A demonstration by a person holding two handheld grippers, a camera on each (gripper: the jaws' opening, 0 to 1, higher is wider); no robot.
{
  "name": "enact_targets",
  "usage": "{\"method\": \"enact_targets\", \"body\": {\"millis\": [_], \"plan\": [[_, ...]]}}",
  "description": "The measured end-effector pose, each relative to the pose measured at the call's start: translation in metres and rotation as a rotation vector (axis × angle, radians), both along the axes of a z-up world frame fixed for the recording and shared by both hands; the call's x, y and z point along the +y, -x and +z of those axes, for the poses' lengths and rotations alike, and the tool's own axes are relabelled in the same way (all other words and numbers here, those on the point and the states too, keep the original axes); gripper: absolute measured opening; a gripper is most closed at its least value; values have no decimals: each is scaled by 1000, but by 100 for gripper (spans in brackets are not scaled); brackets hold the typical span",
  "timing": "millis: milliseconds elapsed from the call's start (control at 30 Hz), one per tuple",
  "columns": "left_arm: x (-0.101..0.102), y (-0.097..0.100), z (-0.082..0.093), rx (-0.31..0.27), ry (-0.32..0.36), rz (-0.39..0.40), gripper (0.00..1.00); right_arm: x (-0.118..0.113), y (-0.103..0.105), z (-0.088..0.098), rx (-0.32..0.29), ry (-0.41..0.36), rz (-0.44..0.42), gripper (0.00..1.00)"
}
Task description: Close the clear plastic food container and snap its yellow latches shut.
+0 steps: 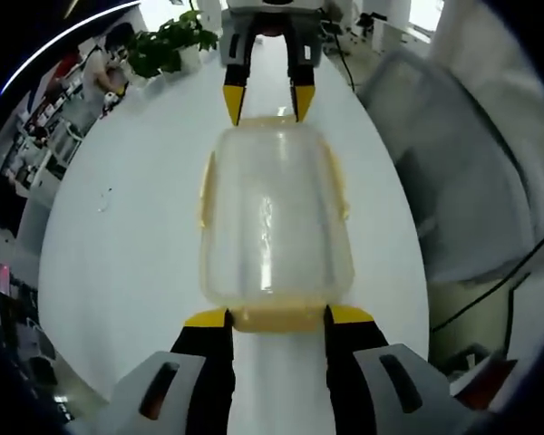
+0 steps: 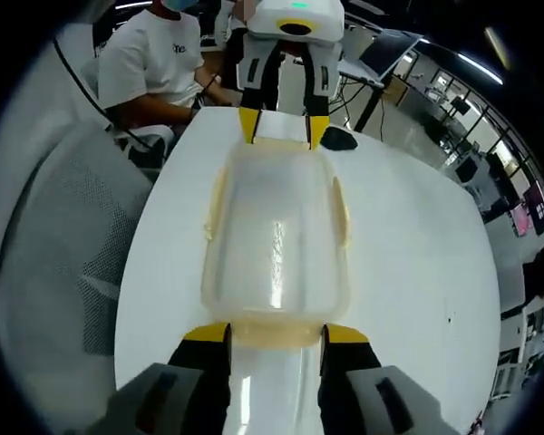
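Note:
The clear plastic container [image 1: 274,213] lies lengthwise on the white table [image 1: 127,236] with its lid on. Pale yellow latches run along its long sides [image 1: 205,190]. In the left gripper view my left gripper [image 1: 277,317] has its jaws against both sides of the near end latch [image 1: 277,319]. At the far end my right gripper [image 1: 267,98] straddles the opposite latch. The right gripper view shows the same from the other end: container [image 2: 276,236], right gripper [image 2: 276,333] on its near latch [image 2: 276,337], left gripper [image 2: 283,127] at the far end.
A grey mesh chair [image 1: 471,181] stands beside the table, also seen in the right gripper view [image 2: 63,245]. A potted plant [image 1: 168,45] sits at one table end. A person in a white shirt [image 2: 159,63] sits at the other, near a small black object [image 2: 341,139].

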State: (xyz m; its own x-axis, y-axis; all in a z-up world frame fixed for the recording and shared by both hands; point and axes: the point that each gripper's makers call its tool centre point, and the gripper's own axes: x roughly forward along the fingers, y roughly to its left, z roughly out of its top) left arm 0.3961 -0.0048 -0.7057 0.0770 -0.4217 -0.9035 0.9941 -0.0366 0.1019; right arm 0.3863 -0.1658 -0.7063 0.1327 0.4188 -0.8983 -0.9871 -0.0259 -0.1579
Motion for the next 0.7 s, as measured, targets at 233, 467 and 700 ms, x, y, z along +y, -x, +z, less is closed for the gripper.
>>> {"method": "enact_targets", "body": {"millis": [233,467,700], "plan": [[-27,1,5,5,-3,1,36,-27,2,8,-18,6,-7,35],[-53,2,9,-2,-10,-17,36,-52,5,10,-12,7,-23,35],[-77,-1,8,-13,-9,-29,36,-77,5,13,-7,5,-42,35]]}}
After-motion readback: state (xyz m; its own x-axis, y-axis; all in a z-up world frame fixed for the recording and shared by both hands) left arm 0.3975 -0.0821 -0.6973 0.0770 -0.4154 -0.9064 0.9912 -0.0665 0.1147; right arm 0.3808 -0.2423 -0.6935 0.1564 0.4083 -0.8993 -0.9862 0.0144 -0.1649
